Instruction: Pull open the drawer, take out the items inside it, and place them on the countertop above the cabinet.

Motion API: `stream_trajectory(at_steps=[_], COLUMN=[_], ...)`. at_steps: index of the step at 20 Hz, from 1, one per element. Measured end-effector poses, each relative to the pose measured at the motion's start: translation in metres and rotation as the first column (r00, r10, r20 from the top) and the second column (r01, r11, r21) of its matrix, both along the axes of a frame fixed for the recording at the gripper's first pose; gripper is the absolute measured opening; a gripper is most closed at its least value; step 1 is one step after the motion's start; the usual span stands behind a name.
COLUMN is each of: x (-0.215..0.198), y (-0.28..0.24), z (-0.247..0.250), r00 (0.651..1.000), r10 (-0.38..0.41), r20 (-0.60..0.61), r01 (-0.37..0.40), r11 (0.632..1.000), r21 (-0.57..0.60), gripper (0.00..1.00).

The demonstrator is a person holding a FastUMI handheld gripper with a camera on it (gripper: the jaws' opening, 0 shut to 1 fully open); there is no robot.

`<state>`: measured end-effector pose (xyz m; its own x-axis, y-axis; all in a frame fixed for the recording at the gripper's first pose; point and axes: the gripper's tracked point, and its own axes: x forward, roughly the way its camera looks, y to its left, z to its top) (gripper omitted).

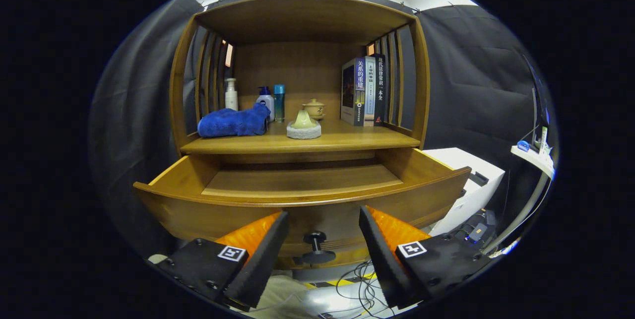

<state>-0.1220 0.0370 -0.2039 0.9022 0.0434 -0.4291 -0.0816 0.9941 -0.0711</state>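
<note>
The wooden drawer (pixel 302 199) of the cabinet stands pulled out, and its visible bottom is bare wood. Its dark knob (pixel 316 245) sits on the drawer front, between my two fingers and a little beyond them. My gripper (pixel 323 217) is open, with nothing between the fingers. On the countertop (pixel 347 139) above the drawer lie a blue towel (pixel 233 122) at the left and a pale green lid-shaped piece on a grey stone coaster (pixel 303 126) in the middle.
At the back of the countertop stand three bottles (pixel 265 99), a small lidded ceramic cup (pixel 314 108) and three upright books (pixel 363 91) at the right. A white box (pixel 471 180) sits right of the cabinet, with cables (pixel 362 279) on the floor below the drawer.
</note>
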Motion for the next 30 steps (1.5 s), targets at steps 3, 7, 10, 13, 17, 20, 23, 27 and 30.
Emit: stream_trajectory(at_steps=[3,7,10,13,17,20,23,27,30], x=[0.021,0.043,0.06,0.076,0.094,0.105,0.111,0.122,0.135], y=[0.004,0.011,0.014,0.017,0.02,0.023,0.023,0.025,0.029], z=[-0.002,-0.006,-0.009,-0.01,-0.013,-0.014,-0.013,-0.016,-0.019], r00=[1.0,1.0,1.0,1.0,1.0,1.0,1.0,1.0,0.999], r10=[0.001,0.009,0.026,0.024,0.017,0.019,0.025,0.028,0.028], r20=[-0.006,-0.01,-0.007,-0.006,-0.009,-0.011,-0.009,-0.008,-0.017], r01=[-0.001,-0.009,-0.026,-0.024,-0.017,-0.019,-0.025,-0.028,-0.028], r11=[1.0,1.0,1.0,1.0,1.0,1.0,1.0,1.0,1.0], r21=[0.013,0.008,0.0,0.001,0.001,0.001,-0.009,-0.006,-0.003], gripper=[0.96,0.96,0.96,0.96,0.96,0.96,0.96,0.95,0.96])
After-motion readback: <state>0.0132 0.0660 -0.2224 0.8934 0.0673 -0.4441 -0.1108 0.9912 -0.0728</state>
